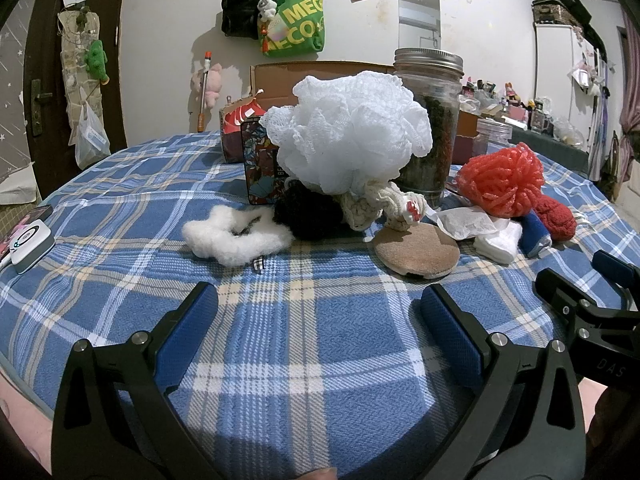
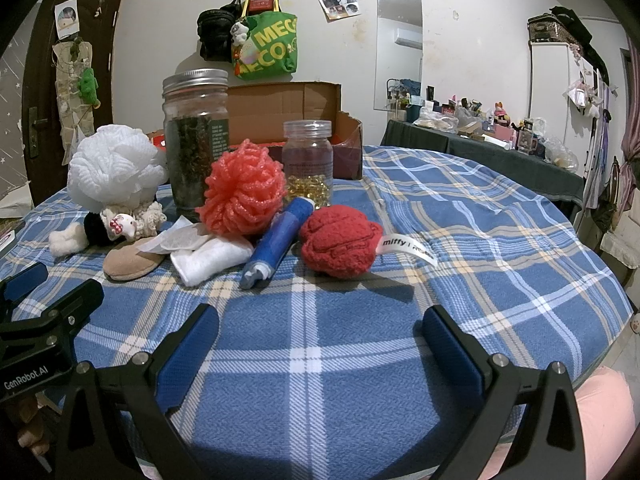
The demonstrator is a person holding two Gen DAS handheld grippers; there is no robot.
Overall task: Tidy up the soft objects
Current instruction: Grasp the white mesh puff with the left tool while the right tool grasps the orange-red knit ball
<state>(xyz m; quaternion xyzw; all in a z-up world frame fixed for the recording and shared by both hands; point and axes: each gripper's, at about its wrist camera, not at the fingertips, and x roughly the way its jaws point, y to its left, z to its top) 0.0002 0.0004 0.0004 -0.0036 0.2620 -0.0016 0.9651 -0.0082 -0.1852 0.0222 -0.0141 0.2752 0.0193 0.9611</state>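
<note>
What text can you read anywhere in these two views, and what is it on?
"MEC" over "ECO": green tote bag hanging on the wall, letters cut off.
"miffy", rest unclear: white ribbon tag on the red plush ball.
"GenRobot.AI": black left gripper body.
"DAS": black right gripper body.
"BE", cut off: floral-patterned box.
Jar labels and wall photos: too small to read.

A tall jar (image 2: 195,140) of dark leaves stands on the plaid surface (image 2: 460,248), with a small jar (image 2: 308,160) of gold capsules to its right and an open cardboard box (image 2: 288,108) behind both. A green bag (image 2: 272,46) and a black bag (image 2: 214,34) hang on the wall, and a white gadget (image 1: 30,244) lies at the surface's left edge.
</note>
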